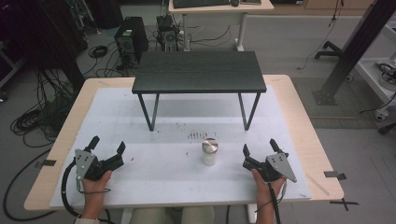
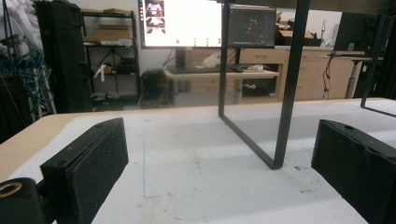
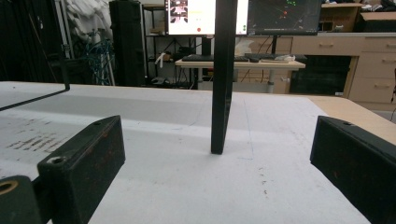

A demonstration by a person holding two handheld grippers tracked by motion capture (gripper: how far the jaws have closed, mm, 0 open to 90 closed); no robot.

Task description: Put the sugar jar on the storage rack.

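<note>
A small white jar with a silver metal lid (image 1: 209, 151) stands upright on the white mat (image 1: 163, 172), near the middle front. My left gripper (image 1: 108, 145) rests at the front left, held by a hand, open with nothing between its pads. My right gripper (image 1: 259, 146) rests at the front right, right of the jar and apart from it, open and empty too. In the left gripper view the left gripper (image 2: 219, 163) faces the black stand's left leg (image 2: 285, 93). In the right gripper view the right gripper (image 3: 217, 163) faces the stand's right leg (image 3: 222, 79).
A low black table-like stand (image 1: 198, 71) on thin metal legs straddles the back of the mat. Dark marks (image 1: 197, 135) dot the mat just behind the jar. The wooden tabletop edge (image 1: 308, 135) rims the mat. Desks, monitors and cables lie beyond the table.
</note>
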